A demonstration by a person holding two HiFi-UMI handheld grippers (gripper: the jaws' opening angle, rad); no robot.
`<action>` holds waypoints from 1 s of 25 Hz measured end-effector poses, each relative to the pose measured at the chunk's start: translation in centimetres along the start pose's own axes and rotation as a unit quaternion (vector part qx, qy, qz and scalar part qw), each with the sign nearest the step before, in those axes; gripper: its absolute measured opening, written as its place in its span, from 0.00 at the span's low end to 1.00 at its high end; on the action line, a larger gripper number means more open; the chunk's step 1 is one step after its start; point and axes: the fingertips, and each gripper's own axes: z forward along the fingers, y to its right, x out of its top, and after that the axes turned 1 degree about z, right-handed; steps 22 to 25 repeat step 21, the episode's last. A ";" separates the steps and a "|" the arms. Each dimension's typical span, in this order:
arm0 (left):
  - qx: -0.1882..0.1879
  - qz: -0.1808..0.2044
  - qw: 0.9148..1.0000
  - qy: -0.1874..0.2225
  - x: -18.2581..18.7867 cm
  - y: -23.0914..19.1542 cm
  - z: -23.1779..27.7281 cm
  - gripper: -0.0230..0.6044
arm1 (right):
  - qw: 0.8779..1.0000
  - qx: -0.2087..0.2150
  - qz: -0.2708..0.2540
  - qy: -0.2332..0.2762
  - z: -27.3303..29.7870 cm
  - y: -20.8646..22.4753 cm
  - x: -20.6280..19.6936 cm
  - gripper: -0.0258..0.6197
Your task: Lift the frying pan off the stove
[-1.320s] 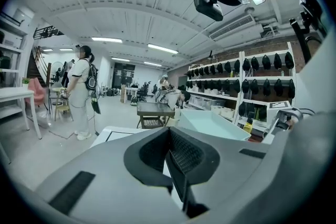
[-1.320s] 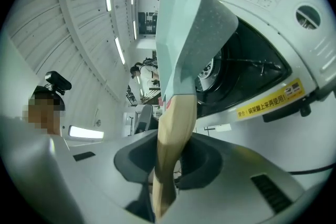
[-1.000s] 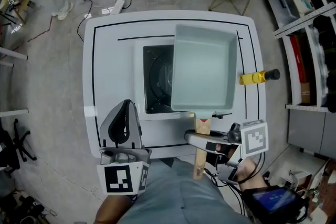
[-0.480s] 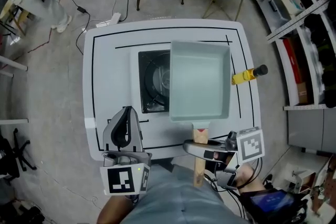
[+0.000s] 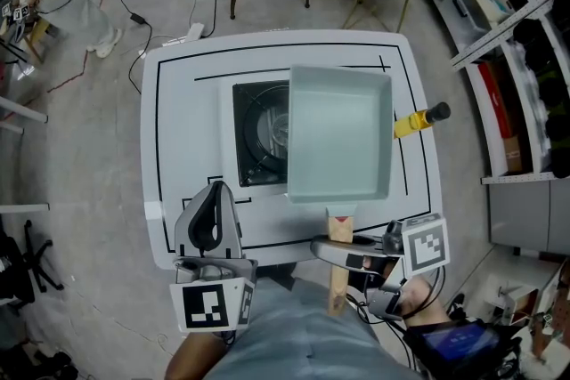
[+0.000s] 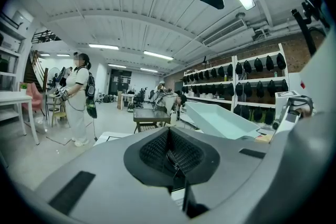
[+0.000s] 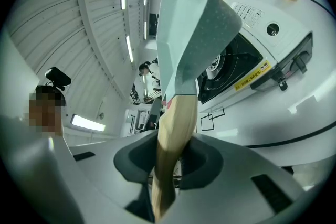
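My right gripper (image 5: 342, 250) is clamped on the wooden handle (image 5: 337, 287) pointing to 6 o'clock, holding the frying pan (image 5: 338, 133) (pale, square) raised over the stove (image 5: 258, 138) on its 3 o'clock side, while my left gripper (image 5: 213, 190), its 2 jaws together on nothing, hangs at the table's (image 5: 178, 102) 7 o'clock.

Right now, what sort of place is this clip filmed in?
Probably a lab or workshop hall, not a home kitchen: a portable stove on a line-marked white table, a bare concrete floor, and wall racks of gear.
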 end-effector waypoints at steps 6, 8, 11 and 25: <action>0.000 0.001 1.000 0.000 0.1 -0.2 -0.3 0.06 | 1.000 -0.006 -0.002 -0.001 0.1 0.1 -0.4 0.21; -0.001 0.001 1.000 0.001 0.1 -0.2 -0.3 0.06 | 1.000 -0.003 -0.003 0.001 0.1 0.0 -0.3 0.21; -0.003 0.001 1.000 0.003 0.1 0.0 -0.2 0.06 | 1.000 -0.004 -0.006 0.001 0.0 0.0 -0.2 0.21; -0.006 0.001 1.000 0.002 0.2 -0.2 -0.5 0.06 | 1.000 -0.007 -0.007 0.003 0.1 -0.1 -0.6 0.21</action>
